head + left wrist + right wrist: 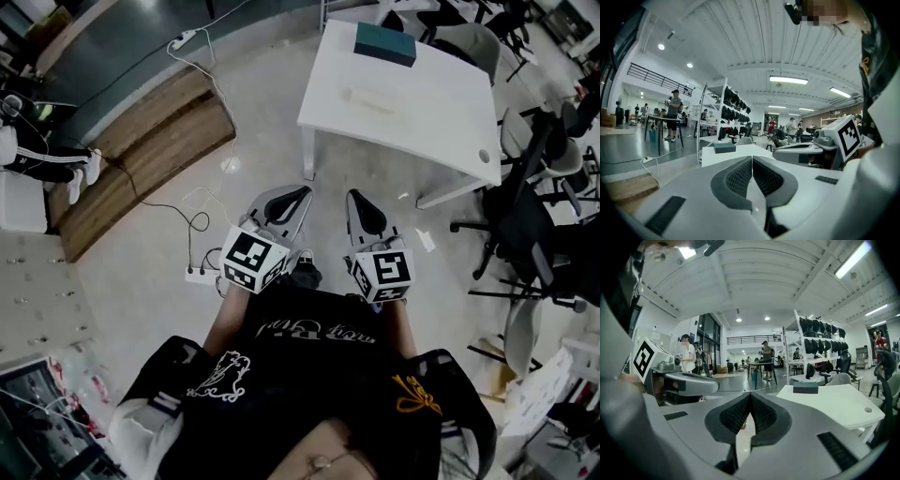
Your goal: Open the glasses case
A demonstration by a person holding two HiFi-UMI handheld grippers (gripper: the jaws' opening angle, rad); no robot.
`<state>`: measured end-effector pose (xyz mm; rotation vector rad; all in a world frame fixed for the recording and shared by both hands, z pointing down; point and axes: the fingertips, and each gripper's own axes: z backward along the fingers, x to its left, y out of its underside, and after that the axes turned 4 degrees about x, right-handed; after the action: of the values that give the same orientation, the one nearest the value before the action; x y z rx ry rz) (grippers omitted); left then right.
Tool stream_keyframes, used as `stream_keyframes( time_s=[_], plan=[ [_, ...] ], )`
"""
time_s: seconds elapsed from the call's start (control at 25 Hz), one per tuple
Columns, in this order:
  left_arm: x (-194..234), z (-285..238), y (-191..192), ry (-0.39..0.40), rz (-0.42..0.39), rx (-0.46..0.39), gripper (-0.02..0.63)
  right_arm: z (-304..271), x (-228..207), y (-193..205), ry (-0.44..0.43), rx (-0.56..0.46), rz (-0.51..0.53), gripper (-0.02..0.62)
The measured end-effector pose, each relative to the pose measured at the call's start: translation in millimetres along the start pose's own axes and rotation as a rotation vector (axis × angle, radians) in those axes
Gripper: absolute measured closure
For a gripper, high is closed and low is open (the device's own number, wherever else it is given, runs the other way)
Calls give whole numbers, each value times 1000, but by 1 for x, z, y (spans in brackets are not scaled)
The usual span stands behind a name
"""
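Left gripper (289, 202): lower middle of the head view, held close to the person's body; its jaws are pressed together with nothing between them
Right gripper (364, 208): just beside the left one, on its right; its jaws are pressed together too and hold nothing
Glasses case (384, 43): a dark green box at the top middle of the head view; it looks closed and lies by the far edge of the table
Table (422, 103): white, in the upper right part of the head view, with floor between its near edge and the grippers
Which way the case lies: up the frame from both grippers and a little to the right, well apart from them
Long side of the case: runs across the frame from left to right, dipping a bit at the right end
Nearer hand: I think the right one, since the case sits almost straight above it in the frame, but only by a little
What the next move needs: I think both grippers must go up the frame to the case, and the jaws must spread before they can take it
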<state>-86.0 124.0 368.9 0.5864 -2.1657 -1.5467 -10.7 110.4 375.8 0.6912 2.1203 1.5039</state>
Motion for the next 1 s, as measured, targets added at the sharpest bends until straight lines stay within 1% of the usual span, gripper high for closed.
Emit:
stream_keyframes(
  time_s=[0.12, 0.24, 0.48, 0.6, 0.8, 1.0],
  plan=[
    [24, -11, 3, 30, -1, 18, 586, -19, -7, 0, 36, 18, -8, 581],
    [35, -27, 5, 64, 1, 29, 586, -27, -18, 5, 76, 42, -21, 581],
    [35, -58, 5, 144, -1, 46, 586, -30, -45, 16, 160, 74, -54, 581],
    [33, -75, 5, 174, -6, 56, 586, -32, -60, 15, 200, 77, -71, 581],
    [39, -108, 7, 204, -7, 80, 586, -50, -84, 16, 212, 91, -80, 581],
    [47, -150, -1, 196, -31, 82, 586, -72, -134, 17, 222, 88, -61, 581]
  ],
)
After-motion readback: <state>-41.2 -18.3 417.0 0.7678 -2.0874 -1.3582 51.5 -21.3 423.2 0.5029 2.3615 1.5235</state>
